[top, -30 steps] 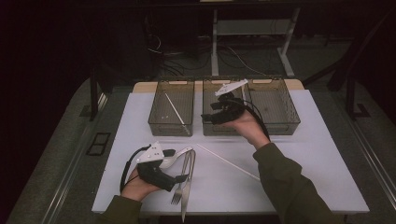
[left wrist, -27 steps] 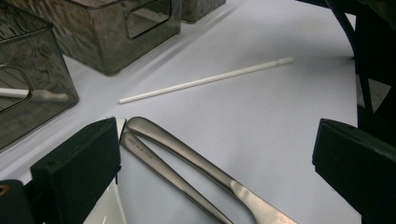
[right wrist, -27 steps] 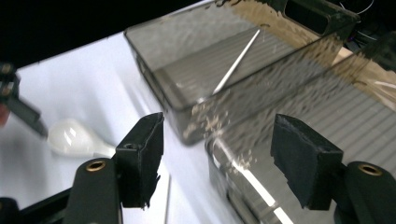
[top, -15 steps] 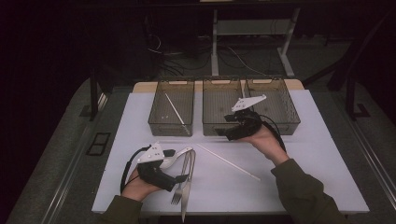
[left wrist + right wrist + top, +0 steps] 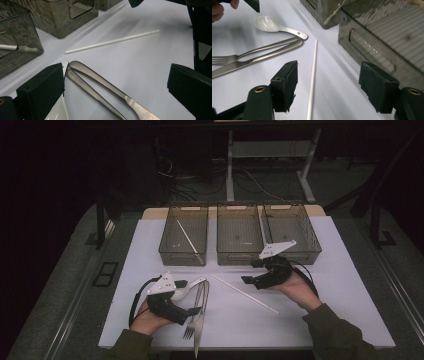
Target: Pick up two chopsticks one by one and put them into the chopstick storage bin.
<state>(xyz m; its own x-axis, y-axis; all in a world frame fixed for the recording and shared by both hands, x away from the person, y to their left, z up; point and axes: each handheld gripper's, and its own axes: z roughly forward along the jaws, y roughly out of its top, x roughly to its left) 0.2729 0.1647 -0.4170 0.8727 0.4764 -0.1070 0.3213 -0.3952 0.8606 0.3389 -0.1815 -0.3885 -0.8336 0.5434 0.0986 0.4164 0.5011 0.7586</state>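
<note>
Right gripper view: the right gripper (image 5: 328,87) stands wide-jawed and empty, a thin white plastic chopstick (image 5: 312,75) lying on the white table (image 5: 242,87) between its jaws, nearer the left pad. The left gripper (image 5: 192,310), also wide and empty, rests beside a steel fork (image 5: 192,317).

My grippers (image 5: 250,279) were black with grey triangle plates on top, brass-ringed screws, trailing cables, plus dark olive sleeves (image 5: 340,335).

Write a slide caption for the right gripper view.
Open right tool poised over a white chopstick lying on the table, beside a spoon, fork and knife.
</note>
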